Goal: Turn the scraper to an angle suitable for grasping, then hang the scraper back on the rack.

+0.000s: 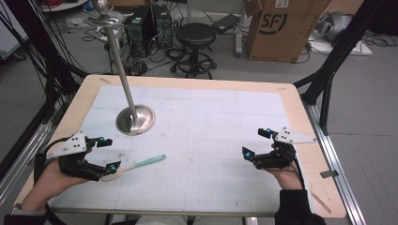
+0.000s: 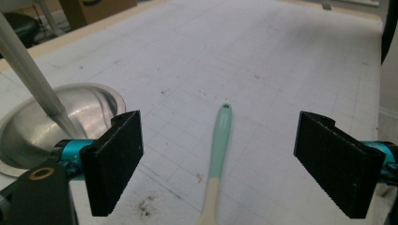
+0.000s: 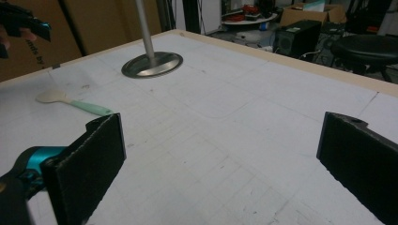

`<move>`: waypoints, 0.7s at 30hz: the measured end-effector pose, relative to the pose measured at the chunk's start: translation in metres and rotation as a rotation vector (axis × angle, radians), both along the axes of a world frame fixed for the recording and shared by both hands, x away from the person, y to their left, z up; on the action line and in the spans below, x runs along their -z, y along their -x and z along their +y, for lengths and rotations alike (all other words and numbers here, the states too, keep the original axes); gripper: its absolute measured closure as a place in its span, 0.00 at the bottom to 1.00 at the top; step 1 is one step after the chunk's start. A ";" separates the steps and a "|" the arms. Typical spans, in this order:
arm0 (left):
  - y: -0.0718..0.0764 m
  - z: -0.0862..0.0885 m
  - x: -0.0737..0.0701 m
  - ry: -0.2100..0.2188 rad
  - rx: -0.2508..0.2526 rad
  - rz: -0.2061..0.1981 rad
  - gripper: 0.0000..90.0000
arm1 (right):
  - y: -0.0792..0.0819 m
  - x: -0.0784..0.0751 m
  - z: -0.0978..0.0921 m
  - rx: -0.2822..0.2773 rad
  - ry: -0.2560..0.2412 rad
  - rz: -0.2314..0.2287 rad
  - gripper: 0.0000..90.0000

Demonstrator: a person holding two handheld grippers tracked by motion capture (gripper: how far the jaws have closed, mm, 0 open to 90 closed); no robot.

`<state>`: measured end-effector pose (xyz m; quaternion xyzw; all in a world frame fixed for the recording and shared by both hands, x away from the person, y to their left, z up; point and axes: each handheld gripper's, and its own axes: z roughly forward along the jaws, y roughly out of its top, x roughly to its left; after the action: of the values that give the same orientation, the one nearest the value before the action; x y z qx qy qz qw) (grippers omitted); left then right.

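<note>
Left gripper (image 1: 105, 153), jaws spread, straddles a spatula (image 2: 217, 159) pointing to twelve o'clock; light, stiff, likely slick, best pinched mid-handle. Right gripper (image 1: 257, 142) waits spread.

I see a small spoon with a mint-green handle and cream-coloured bowl (image 1: 136, 165) lying flat on the white gridded mat, near the front left. Its handle tip, pierced by a small hole, points right and slightly away from me.

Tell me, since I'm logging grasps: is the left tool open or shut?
Open: the left tool has its jaws wide apart, the spoon lying untouched between them.
</note>
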<state>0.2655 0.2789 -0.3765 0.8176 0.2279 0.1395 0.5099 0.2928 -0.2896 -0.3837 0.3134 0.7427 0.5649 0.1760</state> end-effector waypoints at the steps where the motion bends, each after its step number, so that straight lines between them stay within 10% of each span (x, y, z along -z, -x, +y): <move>1: -0.001 0.000 -0.002 -0.019 0.020 0.002 0.19 | 0.000 0.000 0.001 -0.005 0.002 0.001 0.01; 9: -0.012 -0.011 -0.004 -0.232 0.081 0.018 0.19 | 0.000 0.000 0.002 -0.006 0.005 -0.002 0.01; 21: -0.035 -0.026 0.006 -0.345 0.134 0.145 0.30 | -0.001 0.002 0.004 -0.016 0.012 0.010 0.01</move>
<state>0.3007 0.2529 -0.3821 0.9142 0.1817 0.0830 0.3526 0.2934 -0.2853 -0.3855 0.3093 0.7495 0.5603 0.1694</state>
